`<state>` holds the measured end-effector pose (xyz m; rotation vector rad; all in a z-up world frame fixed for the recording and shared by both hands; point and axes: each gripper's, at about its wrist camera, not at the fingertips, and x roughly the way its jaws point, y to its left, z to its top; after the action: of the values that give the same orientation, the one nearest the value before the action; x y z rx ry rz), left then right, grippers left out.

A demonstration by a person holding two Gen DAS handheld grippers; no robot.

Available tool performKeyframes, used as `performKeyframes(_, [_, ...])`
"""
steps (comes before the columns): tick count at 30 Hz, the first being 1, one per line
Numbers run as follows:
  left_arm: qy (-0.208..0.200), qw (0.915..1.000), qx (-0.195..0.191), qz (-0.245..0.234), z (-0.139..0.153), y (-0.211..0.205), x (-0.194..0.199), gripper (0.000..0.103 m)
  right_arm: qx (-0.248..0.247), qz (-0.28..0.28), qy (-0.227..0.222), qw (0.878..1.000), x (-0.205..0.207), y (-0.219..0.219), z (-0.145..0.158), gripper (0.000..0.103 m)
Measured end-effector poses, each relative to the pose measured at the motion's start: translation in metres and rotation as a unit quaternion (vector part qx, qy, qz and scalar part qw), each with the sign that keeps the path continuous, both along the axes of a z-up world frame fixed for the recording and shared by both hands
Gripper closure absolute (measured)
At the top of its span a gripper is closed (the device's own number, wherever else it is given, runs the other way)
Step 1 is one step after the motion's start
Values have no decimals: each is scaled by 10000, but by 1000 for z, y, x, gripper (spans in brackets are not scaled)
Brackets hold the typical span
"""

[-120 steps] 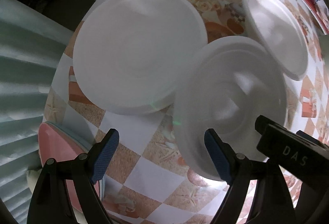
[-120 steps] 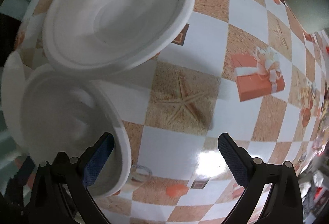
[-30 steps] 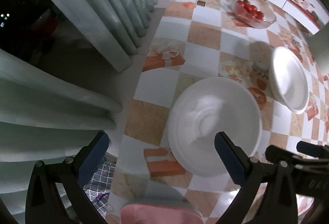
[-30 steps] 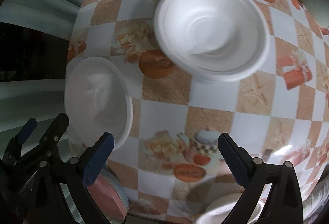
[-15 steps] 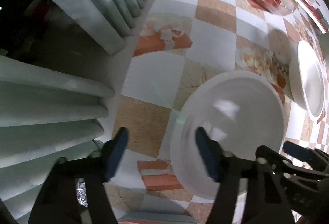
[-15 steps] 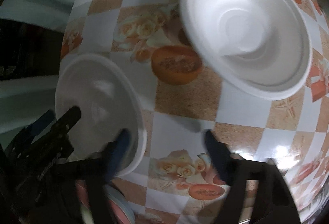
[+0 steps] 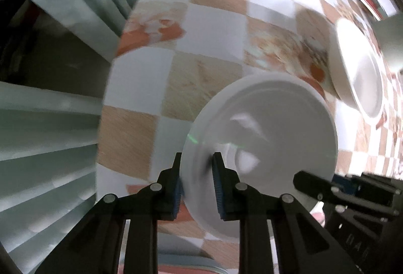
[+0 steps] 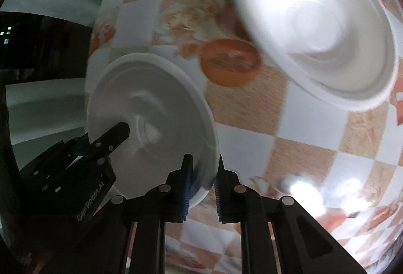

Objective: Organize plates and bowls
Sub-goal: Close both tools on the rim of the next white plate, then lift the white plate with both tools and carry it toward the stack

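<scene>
A shallow white foam bowl (image 7: 274, 123) lies near the left edge of the checkered, picture-printed table (image 7: 219, 20). The left gripper (image 7: 196, 183) is clenched on the bowl's near-left rim, and the right gripper (image 8: 202, 182) is clamped on the opposite rim. A second, deeper white foam bowl (image 8: 320, 30) sits well apart toward the table's far side, blurred. Grey pleated curtains (image 7: 45, 128) hang beyond the left edge.
</scene>
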<state>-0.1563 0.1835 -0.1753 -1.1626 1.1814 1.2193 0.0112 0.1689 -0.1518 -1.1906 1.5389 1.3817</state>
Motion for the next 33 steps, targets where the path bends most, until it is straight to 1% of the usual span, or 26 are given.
performKeyframes(8, [-20,9982,-24,-599,-4,-34,75,79,-294,-273,-230,9989,60,-22,-4,86])
performKeyframes(15, [-198,9965,-102,-809,-7,-53,133,79,-456,-675,-329,9961,110,-40,-10,86])
performKeyframes(20, [-280,9929,-118,-1153,-9,-64,176,79,-519,-974,-363,9932,146,-50,-12,86])
performKeyframes(21, [-257,9922,-102,-1214,-10,-66,182,79,-523,-1020,-345,9928,152,-53,-14,86])
performKeyframes(23, [-214,9908,-82,-1333,-11,-65,193,79,-522,-1091,-328,9921,160,-44,-16,86])
performKeyframes(25, [-206,9904,-83,-1362,-12,-66,196,79,-502,-1104,-302,9922,165,-46,-15,86])
performKeyframes(26, [-203,9904,-67,-1367,-8,-66,203,79,-496,-1117,-273,9921,178,-44,-14,86])
performKeyframes(27, [-202,9905,-50,-1359,-6,-67,200,79,-486,-1112,-251,9923,178,-48,-13,86])
performKeyframes(28, [-197,9907,-40,-1349,2,-79,199,79,-475,-1099,-225,9925,177,-51,-14,86])
performKeyframes(29, [-195,9906,-58,-1352,0,-74,200,79,-467,-1073,-208,9929,172,-57,-22,86])
performKeyframes(33, [-184,9899,-54,-1405,2,-69,204,77,-492,-1053,-113,9932,168,-73,-22,86])
